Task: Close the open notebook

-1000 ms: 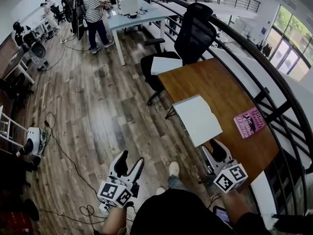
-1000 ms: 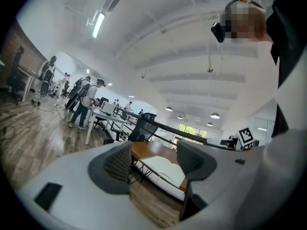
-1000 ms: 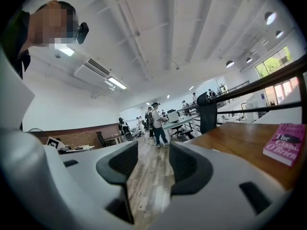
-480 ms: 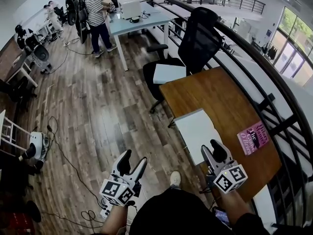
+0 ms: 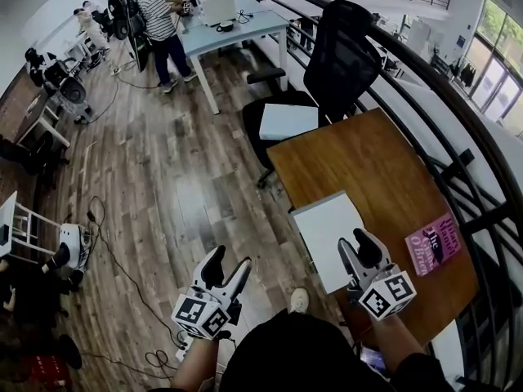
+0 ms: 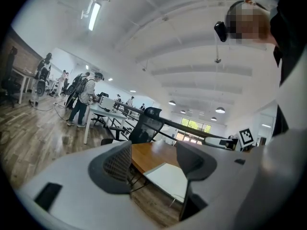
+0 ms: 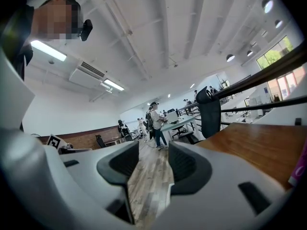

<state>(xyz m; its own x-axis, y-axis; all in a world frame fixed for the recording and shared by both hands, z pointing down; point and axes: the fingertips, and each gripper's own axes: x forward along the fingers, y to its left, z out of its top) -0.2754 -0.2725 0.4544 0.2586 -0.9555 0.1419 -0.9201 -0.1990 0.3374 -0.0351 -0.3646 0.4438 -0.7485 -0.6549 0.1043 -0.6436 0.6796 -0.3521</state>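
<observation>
In the left gripper view, the jaws of the left gripper (image 6: 153,166) are seen spread apart with nothing held; only the notebook (image 6: 166,177) and floorboards are seen beyond the gap. The right gripper (image 7: 147,164) is likewise parted and empty, with bare floor showing between its pads. In the head view, the left gripper (image 5: 226,266) is held over the wooden floor, short of the table (image 5: 384,166). The right gripper (image 5: 358,250) is placed at the near edge of the notebook (image 5: 328,225), though contact cannot be confirmed. The notebook is laid with white pages up at the near left corner of the table, seemingly overhanging its edge. It is judged light and floppy, with thin pages that are easily creased. So 1 outer edge is best pinched and swung over while the other half is pressed flat. A pink book (image 5: 431,244) lies well apart to the right, and 1 black office chair (image 5: 339,55) with a white pad (image 5: 288,121) on its seat stands at the far end. Nothing is seen across the approach.
</observation>
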